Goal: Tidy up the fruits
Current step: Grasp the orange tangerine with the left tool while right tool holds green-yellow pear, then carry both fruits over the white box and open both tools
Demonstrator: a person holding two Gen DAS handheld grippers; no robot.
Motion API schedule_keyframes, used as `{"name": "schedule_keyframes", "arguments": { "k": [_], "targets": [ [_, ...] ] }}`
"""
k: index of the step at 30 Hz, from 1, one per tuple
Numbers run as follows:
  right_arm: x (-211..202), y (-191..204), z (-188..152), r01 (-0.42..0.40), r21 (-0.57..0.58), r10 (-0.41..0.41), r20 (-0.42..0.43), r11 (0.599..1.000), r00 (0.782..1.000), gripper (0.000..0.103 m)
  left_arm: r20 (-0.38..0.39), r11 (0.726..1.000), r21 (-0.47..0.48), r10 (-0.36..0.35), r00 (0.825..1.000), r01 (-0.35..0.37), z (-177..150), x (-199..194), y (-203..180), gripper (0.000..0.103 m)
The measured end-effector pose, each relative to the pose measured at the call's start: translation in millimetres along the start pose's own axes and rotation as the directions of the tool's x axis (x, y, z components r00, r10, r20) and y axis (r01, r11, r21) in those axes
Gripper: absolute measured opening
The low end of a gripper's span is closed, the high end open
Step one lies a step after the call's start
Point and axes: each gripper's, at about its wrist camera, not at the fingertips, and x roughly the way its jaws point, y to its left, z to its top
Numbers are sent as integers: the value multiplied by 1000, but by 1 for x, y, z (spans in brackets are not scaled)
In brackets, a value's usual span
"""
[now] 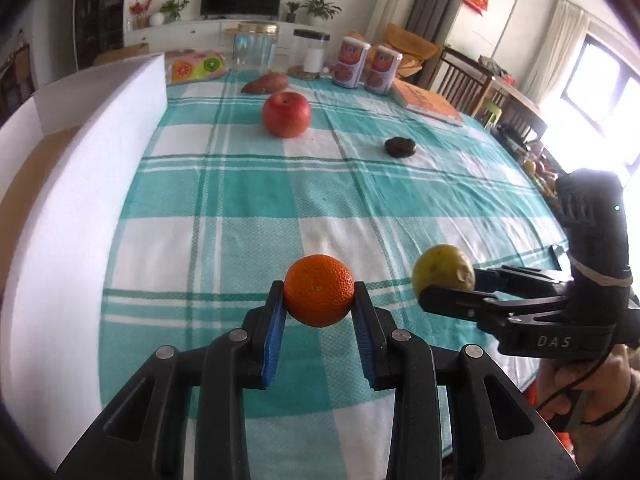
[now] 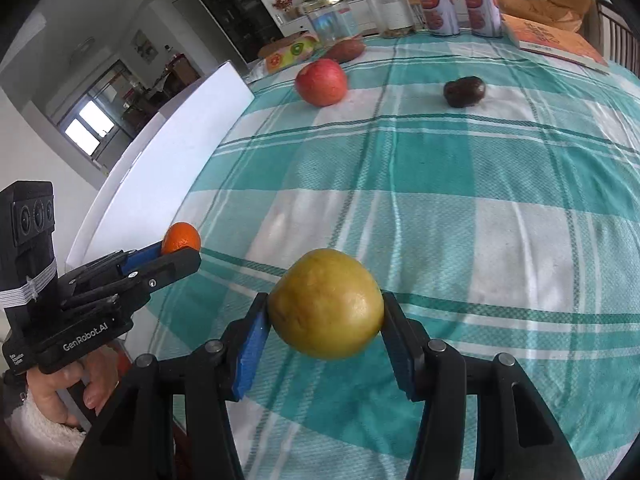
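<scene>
My left gripper (image 1: 319, 298) is shut on a small orange (image 1: 319, 296), held above the checked tablecloth; the right wrist view shows that gripper (image 2: 182, 250) and the orange (image 2: 181, 238) at the left. A yellow-green fruit (image 2: 326, 304) sits pressed between the blue pads of my right gripper (image 2: 325, 316). From the left wrist view, the same fruit (image 1: 442, 270) and right gripper (image 1: 448, 286) appear at the right. On the cloth farther off lie a red apple (image 1: 287, 114) and a dark, wrinkled fruit (image 1: 400, 147).
A white box (image 1: 80, 184) with a tall wall stands along the left edge of the table (image 1: 240, 220). At the far end are a sweet potato (image 1: 266, 83), glass jars (image 1: 256, 46), two printed cans (image 1: 368, 65), a fruit-print pouch (image 1: 196, 66) and an orange book (image 1: 428, 102).
</scene>
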Motion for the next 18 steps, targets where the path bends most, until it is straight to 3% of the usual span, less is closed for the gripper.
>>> {"name": "schedule_keyframes", "arguments": {
  "k": [2, 5, 7, 9, 12, 16, 18],
  "targets": [
    [2, 45, 15, -72, -74, 72, -2, 995, 997, 54, 49, 999, -44, 18, 999, -16, 2, -39, 22, 33],
    [7, 122, 37, -166, -201, 166, -18, 965, 986, 54, 104, 986, -126, 122, 987, -109, 5, -86, 70, 33],
    [17, 172, 50, -212, -280, 208, -42, 936, 977, 54, 112, 961, -182, 233, 966, -210, 4, -104, 107, 33],
    [32, 217, 59, -233, -350, 222, -70, 907, 972, 54, 87, 928, -257, 300, 950, -269, -1, -112, 146, 33],
    [68, 271, 64, -250, -424, 210, -140, 871, 968, 54, 23, 871, -344, 381, 924, -350, -14, -109, 192, 33],
    [117, 307, 60, -179, -500, 83, -210, 847, 974, 54, -38, 824, -401, 422, 906, -400, -24, -96, 219, 35],
    [128, 311, 58, -129, -523, 23, -206, 843, 978, 55, -45, 807, -416, 443, 896, -420, -25, -93, 220, 39]
  ]
}}
